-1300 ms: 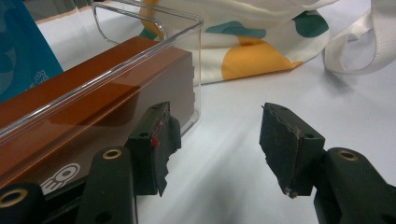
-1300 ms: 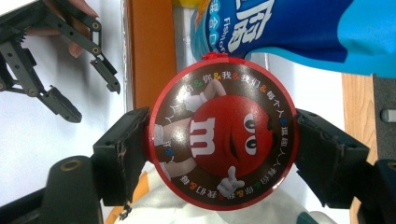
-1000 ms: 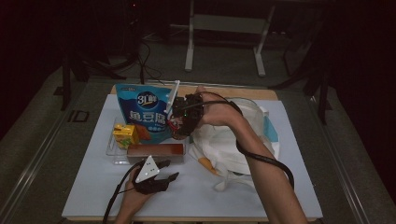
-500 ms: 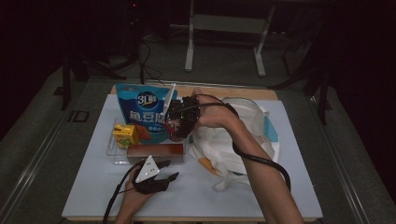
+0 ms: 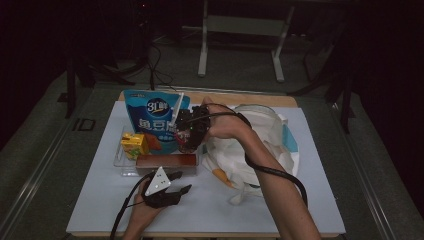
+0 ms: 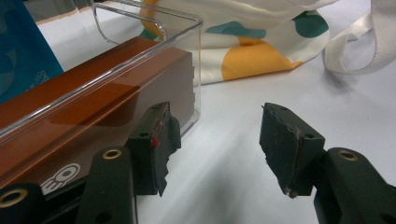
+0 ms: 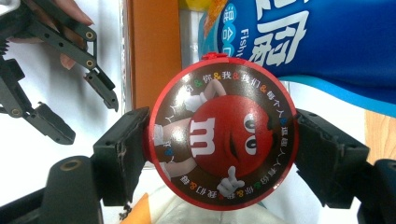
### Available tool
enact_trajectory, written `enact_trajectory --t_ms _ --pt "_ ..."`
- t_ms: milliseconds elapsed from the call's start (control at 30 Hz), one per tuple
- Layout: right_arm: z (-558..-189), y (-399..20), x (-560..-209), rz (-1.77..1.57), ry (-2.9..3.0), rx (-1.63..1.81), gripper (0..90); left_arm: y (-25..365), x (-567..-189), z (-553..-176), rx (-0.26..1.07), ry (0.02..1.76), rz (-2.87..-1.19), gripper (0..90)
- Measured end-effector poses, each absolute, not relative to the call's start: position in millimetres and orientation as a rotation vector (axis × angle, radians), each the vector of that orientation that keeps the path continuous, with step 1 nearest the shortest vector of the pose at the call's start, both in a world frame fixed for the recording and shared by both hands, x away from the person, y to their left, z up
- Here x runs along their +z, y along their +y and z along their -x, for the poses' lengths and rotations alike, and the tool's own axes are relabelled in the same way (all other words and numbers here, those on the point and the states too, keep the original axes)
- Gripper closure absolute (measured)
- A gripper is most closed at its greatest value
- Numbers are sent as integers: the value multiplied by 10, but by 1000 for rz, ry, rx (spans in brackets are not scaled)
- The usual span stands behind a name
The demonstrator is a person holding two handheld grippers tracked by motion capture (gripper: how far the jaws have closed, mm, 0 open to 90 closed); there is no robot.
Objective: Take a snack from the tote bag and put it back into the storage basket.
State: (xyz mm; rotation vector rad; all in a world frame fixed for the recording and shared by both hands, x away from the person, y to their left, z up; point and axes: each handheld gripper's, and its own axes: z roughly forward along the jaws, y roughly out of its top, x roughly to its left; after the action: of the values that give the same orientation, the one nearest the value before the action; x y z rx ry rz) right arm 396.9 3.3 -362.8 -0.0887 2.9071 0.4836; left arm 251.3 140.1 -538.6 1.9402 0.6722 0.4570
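The right claw (image 7: 219, 144) clamped the round candy tin (image 7: 219, 133) across its rim (light, stiff, probably slick there); the left claw (image 6: 215, 140) stood open, holding nothing.

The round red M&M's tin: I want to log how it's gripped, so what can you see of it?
The round red M&M's tin has a brown face with a red cartoon candy, a white "m" and coloured lettering round the red rim. It looks like glossy metal or plastic. The right gripper clamps it edge to edge, both pads touching, above the clear tray, before the blue snack bag.
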Motion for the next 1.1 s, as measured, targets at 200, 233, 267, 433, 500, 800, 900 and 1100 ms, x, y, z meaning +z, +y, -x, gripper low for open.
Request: enact_trajectory --t_ms 200,233,267,433,500,800,900,1100 --pt "-3992 46 -3657 77 2905 484 239 1402 -5385 -2513 457 671 -1941 444" --pt "-3989 48 -3662 68 2908 478 239 1402 -5386 -2513 457 671 -1940 444" --pt "-3990 52 -3671 65 2908 475 239 1402 -5385 -2513 457 671 -1941 443" --pt "-4002 69 -3701 63 2906 465 239 1404 -5385 -2514 458 670 -1941 443" --pt "-4007 73 -3709 64 2904 468 239 1403 -5385 -2514 457 670 -1940 443" --pt "-4009 84 -3746 55 2899 471 239 1402 -5386 -2512 459 671 -1939 443" --pt "-4019 82 -3765 47 2897 467 239 1402 -5386 -2513 457 670 -1938 443" --pt "-4039 76 -3818 34 2898 464 239 1401 -5386 -2512 458 671 -1938 443"
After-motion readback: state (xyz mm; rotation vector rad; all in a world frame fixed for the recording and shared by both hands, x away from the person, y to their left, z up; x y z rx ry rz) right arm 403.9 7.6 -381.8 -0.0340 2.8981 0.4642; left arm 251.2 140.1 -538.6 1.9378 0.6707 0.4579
